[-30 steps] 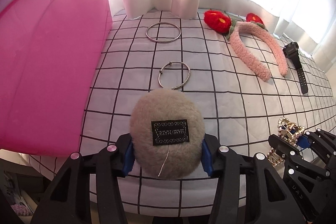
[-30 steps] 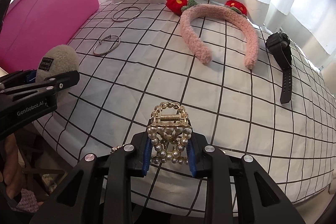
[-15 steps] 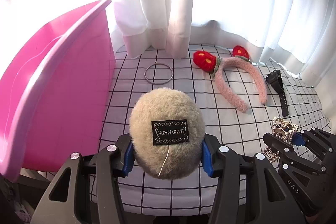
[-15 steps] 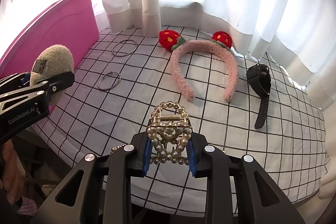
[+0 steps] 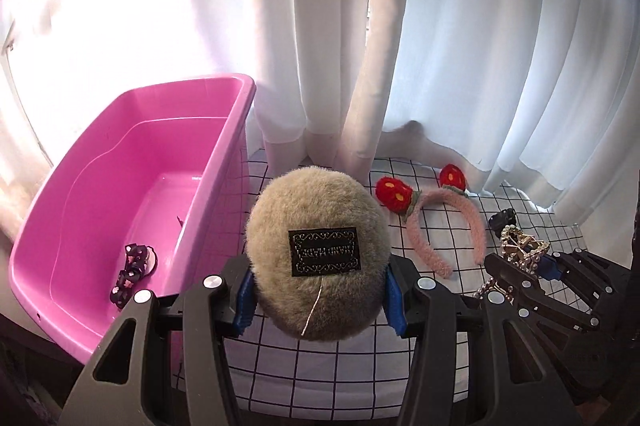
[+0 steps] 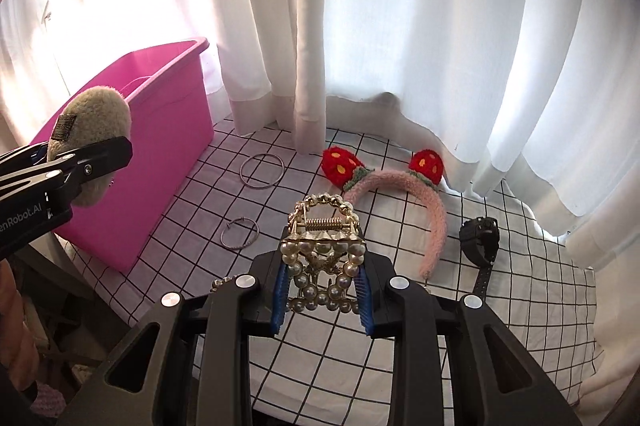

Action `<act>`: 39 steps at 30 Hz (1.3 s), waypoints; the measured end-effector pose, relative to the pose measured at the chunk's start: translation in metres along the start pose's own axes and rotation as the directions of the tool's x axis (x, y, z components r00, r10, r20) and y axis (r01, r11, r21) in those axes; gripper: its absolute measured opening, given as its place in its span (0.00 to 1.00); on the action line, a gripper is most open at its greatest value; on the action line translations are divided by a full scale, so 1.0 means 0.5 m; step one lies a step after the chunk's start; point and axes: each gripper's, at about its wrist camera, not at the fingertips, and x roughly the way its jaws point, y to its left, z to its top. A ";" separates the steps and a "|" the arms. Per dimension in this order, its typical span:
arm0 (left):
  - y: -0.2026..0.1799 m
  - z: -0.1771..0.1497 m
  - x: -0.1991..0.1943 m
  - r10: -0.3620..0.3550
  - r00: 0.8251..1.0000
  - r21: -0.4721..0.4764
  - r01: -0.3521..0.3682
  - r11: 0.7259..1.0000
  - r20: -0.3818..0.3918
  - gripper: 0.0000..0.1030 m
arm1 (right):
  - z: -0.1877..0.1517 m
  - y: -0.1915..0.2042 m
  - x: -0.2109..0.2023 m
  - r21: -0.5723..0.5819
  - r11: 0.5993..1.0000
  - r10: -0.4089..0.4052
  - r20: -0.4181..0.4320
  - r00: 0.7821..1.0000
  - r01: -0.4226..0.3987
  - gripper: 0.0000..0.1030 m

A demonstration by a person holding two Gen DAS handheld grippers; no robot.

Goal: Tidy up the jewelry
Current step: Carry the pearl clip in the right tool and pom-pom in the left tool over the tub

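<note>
My left gripper (image 5: pixel 318 300) is shut on a beige fluffy pompom (image 5: pixel 318 250) with a black label, held above the table's near edge beside the pink bin (image 5: pixel 240 130). My right gripper (image 6: pixel 323 292) is shut on a gold pearl hair claw (image 6: pixel 322 246), also lifted off the checked cloth. In the left wrist view the right gripper (image 5: pixel 532 266) shows at the right with the claw (image 5: pixel 520 244). In the right wrist view the left gripper (image 6: pixel 76 162) shows at the left with the pompom (image 6: pixel 90 122). A dark hair clip (image 5: pixel 130 272) lies inside the bin.
On the checked tablecloth (image 6: pixel 520 306) lie two metal bangles (image 6: pixel 262 166) (image 6: pixel 240 233), a pink strawberry headband (image 6: pixel 404 186) and a black watch (image 6: pixel 480 240). White curtains (image 6: pixel 360 26) hang behind the table. The pink bin (image 6: pixel 152 130) stands at the table's left end.
Both grippers have risen with their items held. The views now look down from higher, so the bin's inside and the curtains show, and the table items look smaller.
</note>
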 end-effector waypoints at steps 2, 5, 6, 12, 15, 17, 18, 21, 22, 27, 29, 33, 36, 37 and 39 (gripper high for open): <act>0.022 0.018 -0.016 0.017 1.000 -0.017 -0.017 1.000 0.020 0.47 | 0.027 0.019 -0.004 -0.015 1.000 0.018 0.018 1.000 -0.018 0.26; 0.069 0.045 -0.040 0.052 0.998 -0.049 -0.050 0.998 0.043 0.47 | 0.073 0.060 -0.012 -0.053 0.997 0.054 0.052 0.997 -0.051 0.27; 0.086 0.054 -0.048 0.067 0.996 -0.059 -0.064 0.996 0.051 0.47 | 0.088 0.076 -0.014 -0.068 0.996 0.069 0.065 0.996 -0.064 0.27; 0.205 0.089 -0.061 0.173 0.983 -0.125 -0.165 0.978 0.055 0.48 | 0.182 0.192 0.001 -0.151 0.977 0.166 0.108 0.980 -0.149 0.26; 0.264 0.097 -0.062 0.220 0.975 -0.154 -0.211 0.965 0.043 0.48 | 0.221 0.250 0.013 -0.187 0.963 0.216 0.107 0.970 -0.194 0.27; 0.301 0.096 -0.060 0.245 0.969 -0.179 -0.236 0.955 0.030 0.48 | 0.243 0.286 0.026 -0.201 0.953 0.249 0.101 0.963 -0.225 0.27; 0.319 0.095 -0.056 0.258 0.966 -0.190 -0.249 0.950 0.020 0.48 | 0.254 0.303 0.032 -0.209 0.949 0.259 0.096 0.961 -0.234 0.27; 0.365 0.086 -0.045 0.286 0.958 -0.216 -0.281 0.935 -0.009 0.48 | 0.278 0.354 0.052 -0.234 0.937 0.284 0.077 0.956 -0.260 0.27; 0.377 0.084 -0.038 0.291 0.956 -0.225 -0.288 0.931 -0.019 0.48 | 0.284 0.369 0.058 -0.245 0.933 0.289 0.072 0.955 -0.264 0.27; 0.436 0.065 -0.012 0.306 0.950 -0.263 -0.313 0.913 -0.067 0.48 | 0.301 0.430 0.094 -0.276 0.918 0.307 0.039 0.951 -0.285 0.27; 0.451 0.061 -0.003 0.316 0.946 -0.265 -0.325 0.908 -0.079 0.48 | 0.307 0.448 0.106 -0.282 0.914 0.310 0.024 0.951 -0.291 0.27; 0.472 0.057 0.015 0.326 0.939 -0.276 -0.343 0.898 -0.107 0.48 | 0.313 0.481 0.137 -0.294 0.909 0.306 -0.013 0.952 -0.296 0.26; 0.478 0.054 0.028 0.327 0.937 -0.274 -0.349 0.896 -0.125 0.48 | 0.318 0.499 0.161 -0.297 0.906 0.302 -0.040 0.952 -0.300 0.26; 0.479 0.053 0.032 0.324 0.937 -0.273 -0.348 0.897 -0.130 0.48 | 0.318 0.503 0.168 -0.295 0.907 0.300 -0.049 0.953 -0.301 0.27; 0.479 0.053 0.036 0.325 0.936 -0.272 -0.350 0.896 -0.136 0.48 | 0.320 0.510 0.181 -0.294 0.908 0.291 -0.065 0.954 -0.297 0.27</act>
